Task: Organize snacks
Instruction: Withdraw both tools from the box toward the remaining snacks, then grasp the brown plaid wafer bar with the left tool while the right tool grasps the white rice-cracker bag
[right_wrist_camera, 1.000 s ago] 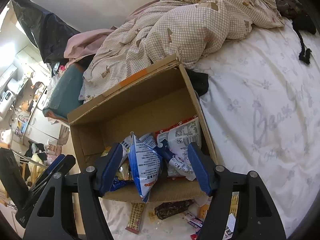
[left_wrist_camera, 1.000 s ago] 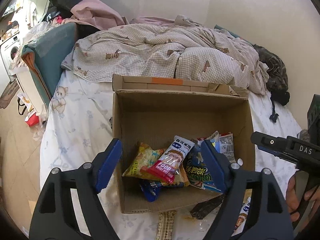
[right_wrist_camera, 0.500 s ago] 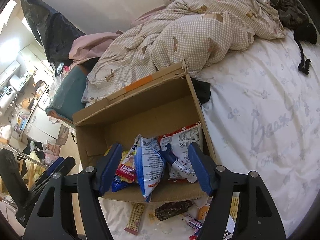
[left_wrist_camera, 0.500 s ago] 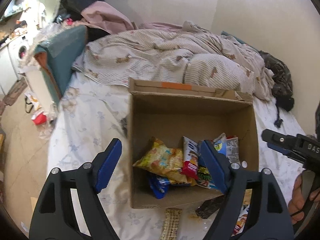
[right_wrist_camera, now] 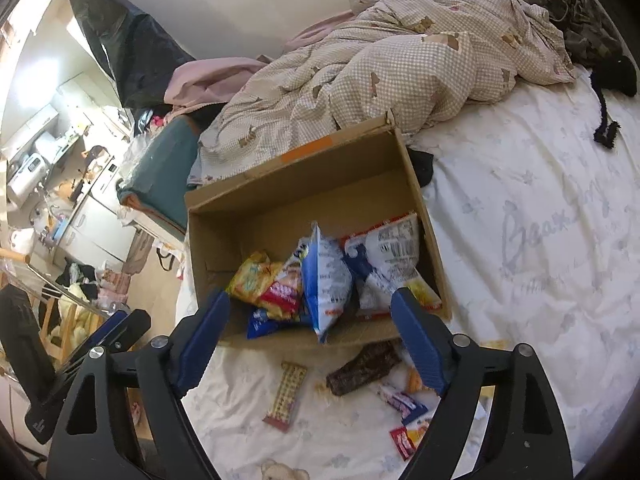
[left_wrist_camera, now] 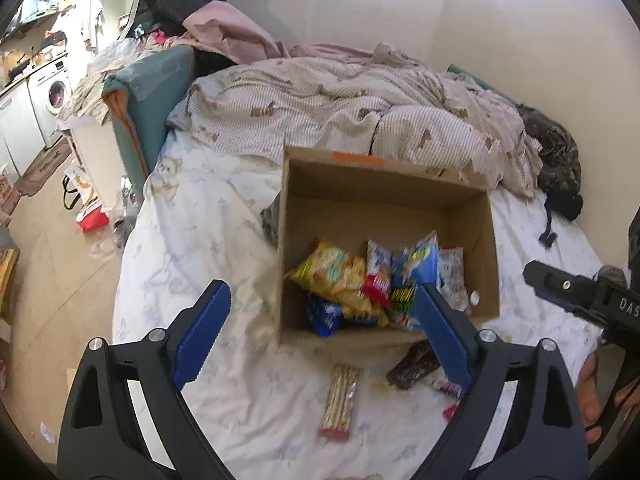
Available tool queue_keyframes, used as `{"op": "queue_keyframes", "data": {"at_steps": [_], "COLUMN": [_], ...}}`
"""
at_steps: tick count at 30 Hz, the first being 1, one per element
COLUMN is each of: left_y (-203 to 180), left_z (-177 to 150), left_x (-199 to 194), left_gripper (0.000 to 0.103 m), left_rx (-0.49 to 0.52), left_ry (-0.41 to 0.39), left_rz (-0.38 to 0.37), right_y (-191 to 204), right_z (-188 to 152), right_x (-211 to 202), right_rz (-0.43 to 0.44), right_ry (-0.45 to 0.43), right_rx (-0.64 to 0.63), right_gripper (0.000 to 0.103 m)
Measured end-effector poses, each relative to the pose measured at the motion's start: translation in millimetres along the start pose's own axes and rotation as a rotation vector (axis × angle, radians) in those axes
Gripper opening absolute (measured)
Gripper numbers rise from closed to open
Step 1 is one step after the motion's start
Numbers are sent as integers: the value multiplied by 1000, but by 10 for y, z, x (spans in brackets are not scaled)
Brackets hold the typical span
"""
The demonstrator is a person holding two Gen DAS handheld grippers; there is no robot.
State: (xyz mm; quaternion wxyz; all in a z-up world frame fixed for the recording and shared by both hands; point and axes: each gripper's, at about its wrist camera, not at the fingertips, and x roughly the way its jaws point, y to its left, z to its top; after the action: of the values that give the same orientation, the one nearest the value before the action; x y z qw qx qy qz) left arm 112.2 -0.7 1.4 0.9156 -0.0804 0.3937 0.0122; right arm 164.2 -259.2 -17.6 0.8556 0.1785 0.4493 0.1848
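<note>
Snacks overlap inside the box, labels blurred; left gripper and right gripper both gape empty

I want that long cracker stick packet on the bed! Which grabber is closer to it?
Probably right. The right gripper hangs just above the cracker stick packet; the left gripper is above it too, seemingly farther.

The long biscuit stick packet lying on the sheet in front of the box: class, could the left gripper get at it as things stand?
Probably yes. The biscuit stick packet lies alone on the sheet, and the left gripper hangs open above it.
</note>
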Motion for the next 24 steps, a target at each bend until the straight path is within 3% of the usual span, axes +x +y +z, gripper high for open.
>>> {"op": "queue_keyframes", "data": {"at_steps": [10,16,19,24], "left_y": [195,243,165,-122], "left_z": [-275,-420,-557,-843], "left_x": [74,367,638,1085], "left_gripper": [91,91,91,72], "left_rx": [-36,-100,-120,-16], "left_ry": [97,216,313,450], "left_rz": [59,9,-27,-55], "right_y": [-170,-384,-533,-727], "right_z": [-302,-404,-438,-449], "right_x": [-121,-144,-153,-148], "right_rz": [-41,-97,-100,-116], "right_ry": [50,84,97,116], "right_rx": [42,71,122,189], "right_gripper": [86,86,86,86]}}
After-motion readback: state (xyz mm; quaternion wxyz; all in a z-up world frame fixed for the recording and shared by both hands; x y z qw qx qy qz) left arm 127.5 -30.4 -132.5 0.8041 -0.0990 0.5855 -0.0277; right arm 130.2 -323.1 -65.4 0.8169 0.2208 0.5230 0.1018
